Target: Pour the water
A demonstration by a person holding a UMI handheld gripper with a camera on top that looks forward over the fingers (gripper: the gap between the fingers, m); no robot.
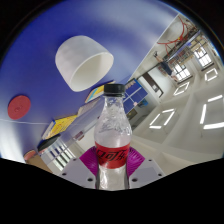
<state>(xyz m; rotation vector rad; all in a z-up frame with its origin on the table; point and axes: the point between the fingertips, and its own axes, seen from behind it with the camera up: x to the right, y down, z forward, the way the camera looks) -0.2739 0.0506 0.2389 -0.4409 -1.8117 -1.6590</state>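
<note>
In the gripper view we see one clear bottle (111, 135) at bottom centre, black cap on, red label; its base is cut off. The gripper (110, 172) clamps it, both fingers pressing its lower sides. One white cup (82, 58) sits upper left, one red disc (20, 105) at left; other objects are indistinct.

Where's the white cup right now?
In the gripper view, the white cup lies beyond the clear bottle held between the fingers, with a red cap off to its side.
</note>
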